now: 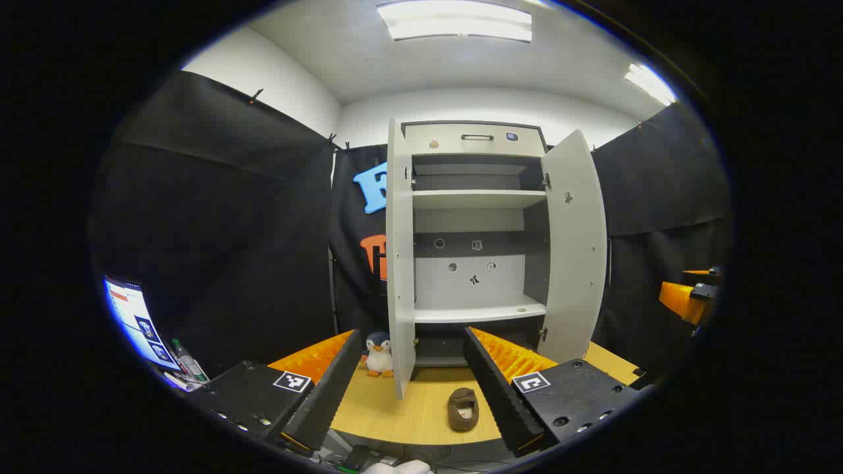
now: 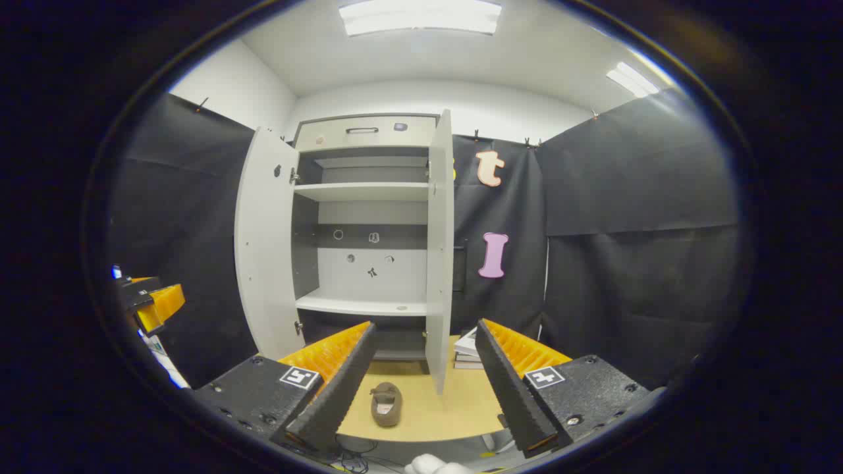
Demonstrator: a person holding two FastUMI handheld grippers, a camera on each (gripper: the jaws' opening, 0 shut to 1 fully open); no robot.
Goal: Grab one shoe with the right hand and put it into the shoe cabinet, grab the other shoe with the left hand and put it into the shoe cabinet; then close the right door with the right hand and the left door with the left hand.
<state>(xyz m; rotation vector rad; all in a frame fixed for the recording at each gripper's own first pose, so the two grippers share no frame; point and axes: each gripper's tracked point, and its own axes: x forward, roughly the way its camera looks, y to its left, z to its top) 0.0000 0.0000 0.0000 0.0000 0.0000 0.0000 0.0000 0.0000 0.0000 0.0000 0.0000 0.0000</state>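
So in the left gripper view, starting at the far left, there's a lit screen (image 1: 135, 319) down at the edge with a bottle (image 1: 188, 361) standing just beside it. Moving in, the left gripper (image 1: 411, 382) has its fingers spread wide with nothing between them. In that gap you can see a little penguin plush (image 1: 379, 354) sitting on the wooden table (image 1: 408, 415), just left of the cabinet's left door (image 1: 399, 263). The shoe cabinet (image 1: 477, 237) stands at the back of the table with both doors swung open, white shelves inside, all bare as far as I can see. One brown shoe (image 1: 463, 409) lies on the table in front of the cabinet, sole down, close to the right finger of this gripper but not touching it. The right door (image 1: 574, 250) angles outward. At the far right edge a bit of the other gripper pokes in.

Right gripper view, same deal: a piece of the other gripper at the left edge, then the open cabinet, then the shoe (image 2: 386, 403) on the table in front of it, sitting in the gap of the right gripper (image 2: 425, 385), nearer its left finger. That claw is also spread wide and holding nothing. Behind its right finger there's a small stack of books (image 2: 466, 352) on the table next to the open door
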